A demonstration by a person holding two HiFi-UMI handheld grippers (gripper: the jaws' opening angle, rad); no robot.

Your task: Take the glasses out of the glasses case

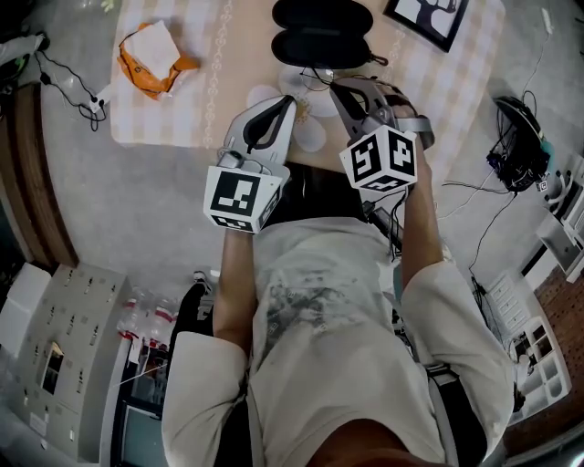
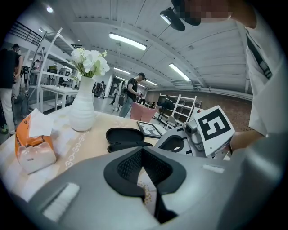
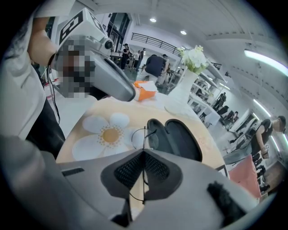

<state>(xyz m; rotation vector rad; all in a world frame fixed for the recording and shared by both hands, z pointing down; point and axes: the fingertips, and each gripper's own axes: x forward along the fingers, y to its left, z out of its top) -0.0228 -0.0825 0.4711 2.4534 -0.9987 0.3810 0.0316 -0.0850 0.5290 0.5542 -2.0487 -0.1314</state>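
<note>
Right claw [image 3: 144, 152] pinches thin wire-rimmed glasses [image 3: 142, 134], just short of the open black oval case [image 3: 180, 140] ahead. Left claw [image 2: 143, 151] hovers closed, empty.

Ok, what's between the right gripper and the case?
The glasses: the right gripper view shows their wire frame pinched in the right gripper, short of the open case.

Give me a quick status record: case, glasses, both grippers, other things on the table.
case: glasses case, black, lying open on the table
glasses: glasses, thin wire frame, outside the case, over the flower mat
right: right gripper, jaws shut on the glasses' frame
left: left gripper, jaws together, nothing between them
others: orange tissue pack, picture frame, white vase with flowers
</note>
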